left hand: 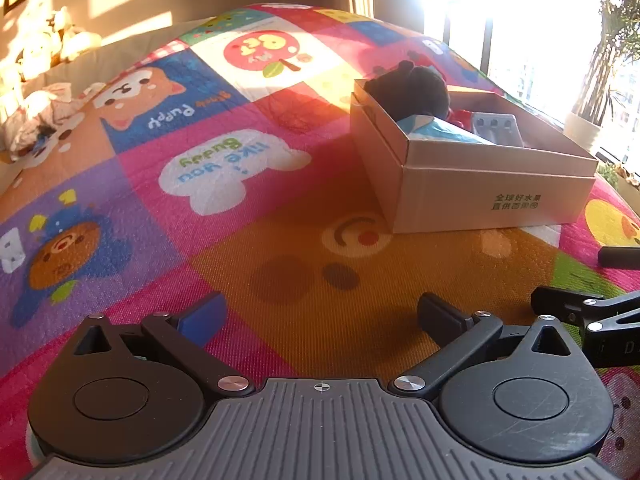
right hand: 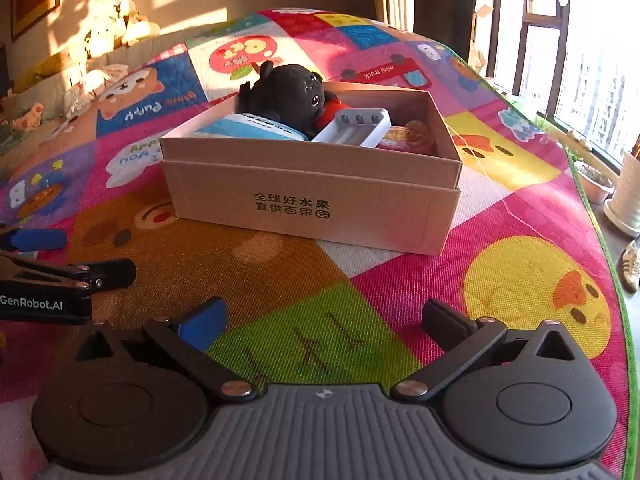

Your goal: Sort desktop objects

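A: Where does the cardboard box [right hand: 312, 200] sit?

B: On the bright cartoon play mat [right hand: 500, 264], ahead of both grippers. Green characters are printed on its near wall.

A: And what lies inside?

B: A black plush toy [right hand: 292, 96] leans at the far end with something red beside it. A blue-and-white packet [right hand: 256, 128] lies toward the left, a white battery charger [right hand: 356, 124] in the middle, and a round pinkish item [right hand: 408, 138] at the right.

A: The grippers?

B: The left gripper [left hand: 320, 312] hovers over the orange bear patch, its jaws wide apart, nothing between them. The right gripper [right hand: 324, 320] hangs over the green square, also spread fully and empty. Each shows at the edge of the other's view, side by side.

A: Anything blocking the box?

B: The mat between the grippers and the box is bare. A heap of crumpled cloth [left hand: 36, 120] lies at the far left edge, plush toys [right hand: 112, 28] sit against the wall, and plant pots [right hand: 624, 200] stand by the window on the right.
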Motion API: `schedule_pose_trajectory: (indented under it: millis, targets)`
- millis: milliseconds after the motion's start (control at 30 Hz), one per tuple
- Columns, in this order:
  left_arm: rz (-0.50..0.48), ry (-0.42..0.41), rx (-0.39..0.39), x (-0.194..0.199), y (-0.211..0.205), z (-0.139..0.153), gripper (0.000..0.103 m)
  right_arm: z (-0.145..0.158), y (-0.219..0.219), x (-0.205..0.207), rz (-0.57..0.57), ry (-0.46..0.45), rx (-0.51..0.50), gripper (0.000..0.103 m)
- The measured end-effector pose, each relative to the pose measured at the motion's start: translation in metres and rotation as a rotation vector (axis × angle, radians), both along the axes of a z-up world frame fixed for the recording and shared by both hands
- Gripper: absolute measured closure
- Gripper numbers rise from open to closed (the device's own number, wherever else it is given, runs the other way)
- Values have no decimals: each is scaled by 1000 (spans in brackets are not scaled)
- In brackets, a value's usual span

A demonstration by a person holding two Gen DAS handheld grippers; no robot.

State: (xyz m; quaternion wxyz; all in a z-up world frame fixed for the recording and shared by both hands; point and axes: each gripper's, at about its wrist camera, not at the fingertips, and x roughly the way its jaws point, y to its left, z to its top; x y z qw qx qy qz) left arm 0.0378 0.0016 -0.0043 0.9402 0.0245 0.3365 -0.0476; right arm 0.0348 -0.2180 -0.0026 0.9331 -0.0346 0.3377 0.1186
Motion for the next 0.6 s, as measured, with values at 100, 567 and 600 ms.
schedule_pose_trajectory:
  millis: [100, 567, 600]
  targets:
    - [0, 1, 0, 0, 0, 0, 0, 0, 2, 0, -1, -2, -9, 0]
    - [0, 1, -1, 0, 0, 0, 0, 0, 1, 1, -1, -4, -9, 0]
    - [0, 1, 0, 1, 0, 0, 0, 0, 1, 1, -1, -4, -9, 0]
